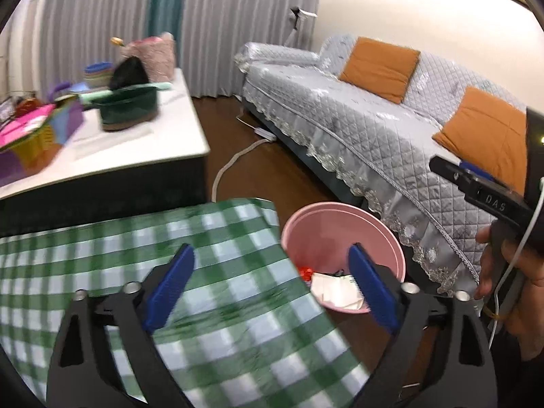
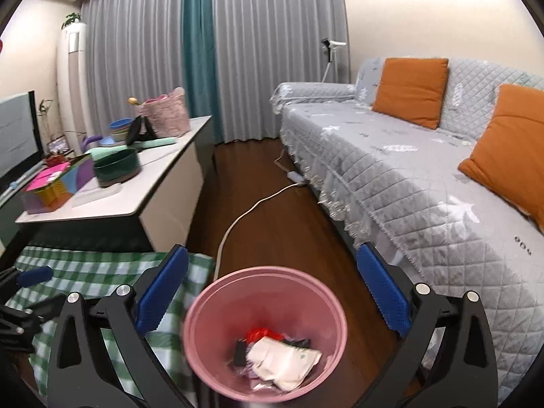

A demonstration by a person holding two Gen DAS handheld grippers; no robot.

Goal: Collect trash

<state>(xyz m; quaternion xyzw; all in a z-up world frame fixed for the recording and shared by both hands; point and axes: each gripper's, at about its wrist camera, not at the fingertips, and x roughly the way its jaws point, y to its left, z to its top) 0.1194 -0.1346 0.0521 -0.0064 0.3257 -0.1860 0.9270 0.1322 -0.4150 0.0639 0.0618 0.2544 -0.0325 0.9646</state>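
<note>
A pink bin (image 2: 204, 326) stands on the dark wood floor beside a table with a green checked cloth (image 2: 102, 272). Inside it lie a white crumpled wrapper (image 2: 285, 360), a red scrap (image 2: 260, 335) and dark pieces. My right gripper (image 2: 272, 292) is open and empty, hovering above the bin. My left gripper (image 1: 272, 285) is open and empty over the edge of the checked cloth (image 1: 170, 272), with the bin (image 1: 326, 227) just right of it. The right gripper's body (image 1: 489, 200) shows at the right of the left wrist view.
A grey quilted sofa (image 2: 425, 176) with orange cushions (image 2: 411, 88) runs along the right. A white table (image 2: 153, 176) at left carries a green bowl (image 2: 117, 168), baskets and colourful boxes. A white cable (image 2: 244, 217) and power strip lie on the floor.
</note>
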